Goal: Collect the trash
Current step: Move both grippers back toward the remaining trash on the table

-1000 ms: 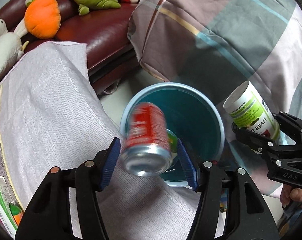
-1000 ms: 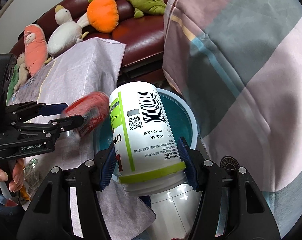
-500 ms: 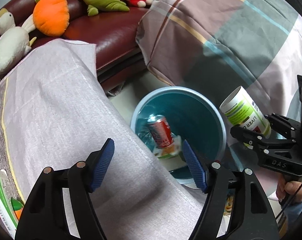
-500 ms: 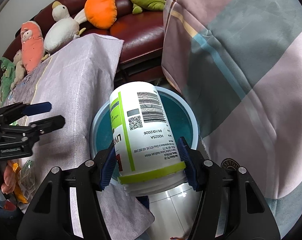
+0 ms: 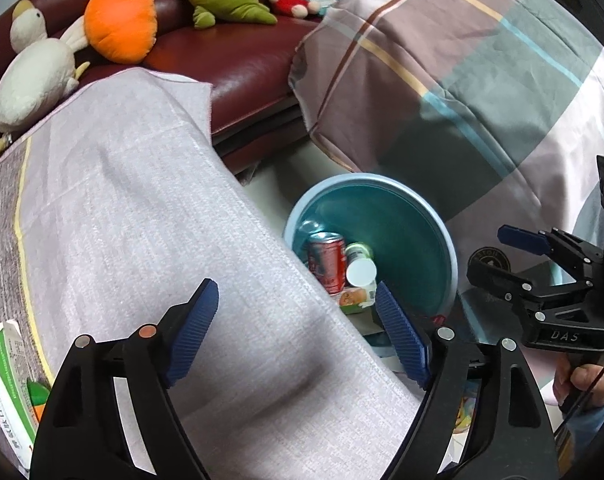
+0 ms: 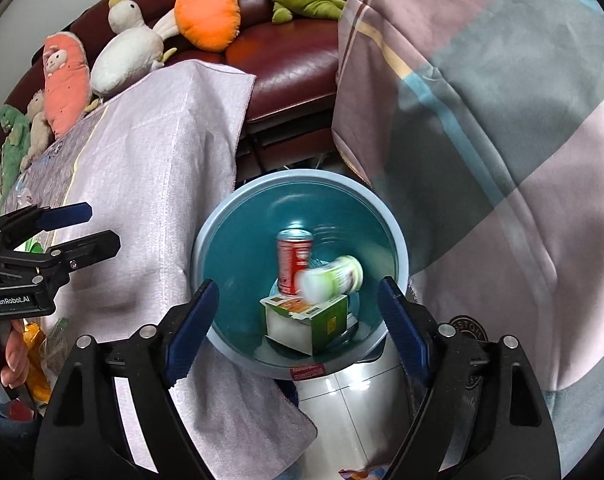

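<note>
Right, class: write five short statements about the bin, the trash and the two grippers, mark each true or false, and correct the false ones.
1. The red can lies inside the teal bin. True.
2. The right gripper grips the white bottle. False: open, bottle in the bin.
3. The left gripper is open. True.
4. The bin stands on the sofa. False: on the floor.
5. A green carton is in the bin. True.

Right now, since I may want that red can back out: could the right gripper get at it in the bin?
Probably yes: the right gripper is open above the bin, the red can uncovered, though the white bottle and carton crowd it.
</note>
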